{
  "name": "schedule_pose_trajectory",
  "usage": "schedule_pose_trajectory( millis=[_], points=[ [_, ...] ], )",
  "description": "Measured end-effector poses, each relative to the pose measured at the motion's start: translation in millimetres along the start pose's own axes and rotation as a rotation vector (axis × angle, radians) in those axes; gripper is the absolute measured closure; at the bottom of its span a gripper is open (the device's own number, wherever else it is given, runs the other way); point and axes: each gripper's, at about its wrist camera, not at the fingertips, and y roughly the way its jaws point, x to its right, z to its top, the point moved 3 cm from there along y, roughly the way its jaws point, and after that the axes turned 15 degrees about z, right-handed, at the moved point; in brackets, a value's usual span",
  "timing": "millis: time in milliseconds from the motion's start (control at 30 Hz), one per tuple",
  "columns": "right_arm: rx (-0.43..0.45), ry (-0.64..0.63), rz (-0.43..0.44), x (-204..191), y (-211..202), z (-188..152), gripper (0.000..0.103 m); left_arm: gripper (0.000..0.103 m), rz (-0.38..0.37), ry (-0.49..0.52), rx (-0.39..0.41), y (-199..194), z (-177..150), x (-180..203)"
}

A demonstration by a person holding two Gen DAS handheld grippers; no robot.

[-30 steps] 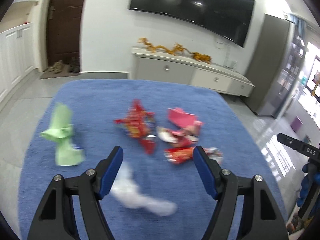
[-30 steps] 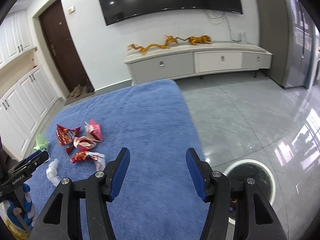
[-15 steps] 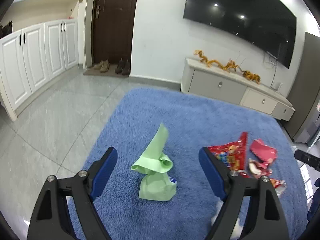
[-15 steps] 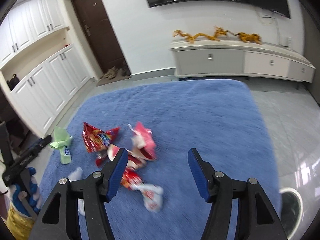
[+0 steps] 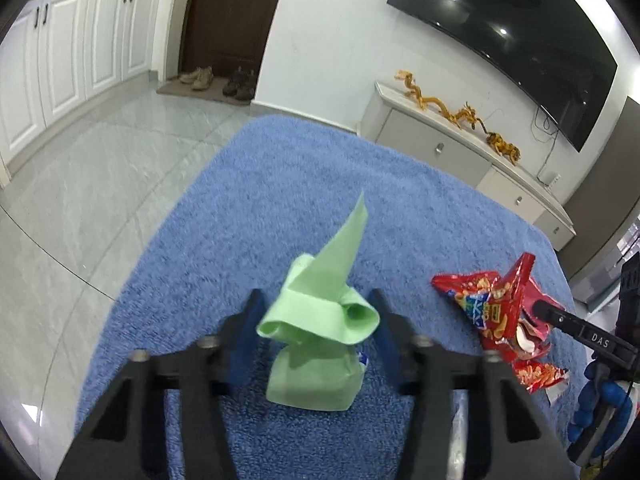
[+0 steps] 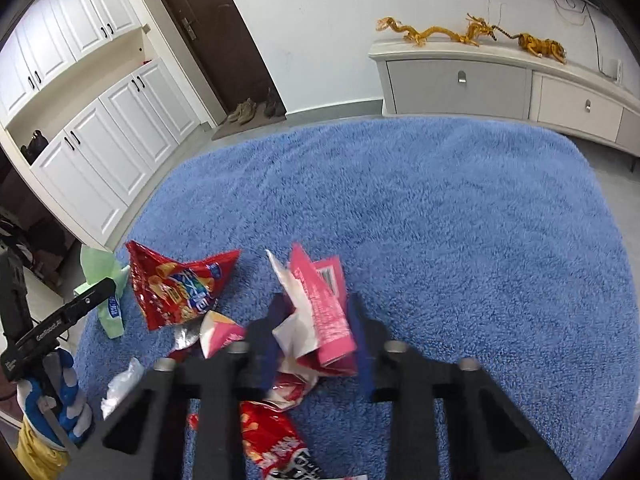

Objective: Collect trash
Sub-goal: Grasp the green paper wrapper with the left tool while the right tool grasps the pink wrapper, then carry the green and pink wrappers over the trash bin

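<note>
- Left wrist view: the left gripper [image 5: 318, 320] points down at a blue shaggy rug [image 5: 280, 200], and a crumpled pale green paper wrapper [image 5: 320, 320] sits between its two blue-padded fingers [image 5: 248, 316].
- Its jaws are closing; both pads stand right at the sides of the green wrapper's rolled middle, but motion blur hides whether they press it yet.
- One pointed flap of the green wrapper sticks up and away from the camera; its folded base rests on the rug.
- To the right in this view lies a red crinkled foil snack bag [image 5: 492, 304], well apart from the green wrapper, with the black tip of the right gripper [image 5: 538, 308] at it.
- Right wrist view: the right gripper [image 6: 316, 328] also points down at the rug [image 6: 440, 220], jaws closing, with a torn pink and white paper packet [image 6: 320, 304] standing between the fingers.
- The pads are blurred, so I cannot tell whether they already pinch the pink packet.
- Left of the pink packet lies the red snack bag [image 6: 176, 284], and the green wrapper [image 6: 102, 280] is beyond it at the rug's left edge, partly behind the left gripper's black arm [image 6: 72, 312].
- A gloved blue and white hand [image 6: 56, 400] grips that tool's handle.
- Nearer the camera lie a second red printed wrapper [image 6: 272, 440] under the right gripper and a scrap of clear white plastic [image 6: 120, 388] at the left.
- Beyond the rug stand a low white sideboard [image 6: 500, 80] bearing golden dragon figures [image 6: 440, 32], white cupboards [image 6: 100, 152] and a dark brown door [image 6: 216, 32] with shoes [image 6: 256, 110] by it.
</note>
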Motion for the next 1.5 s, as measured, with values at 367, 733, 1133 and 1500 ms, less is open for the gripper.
schedule_pose_trajectory(
  millis=[367, 733, 1133, 1500],
  points=[
    [0.129, 0.027, -0.005, 8, -75, -20, 0.094, 0.073, -0.053, 0.069, 0.071, -51, -9, 17],
    [0.265, 0.068, -0.075, 10, -188, -72, 0.094, 0.073, -0.14, 0.135, 0.138, -131, -23, 49],
    [0.419, 0.207, -0.214, 59, -302, -154, 0.094, 0.073, -0.282, 0.317, 0.095, -173, -65, 153],
    [0.502, 0.448, -0.252, 160, -347, -230, 0.094, 0.073, -0.429, 0.595, 0.011, -191, -126, 331]
  ],
)
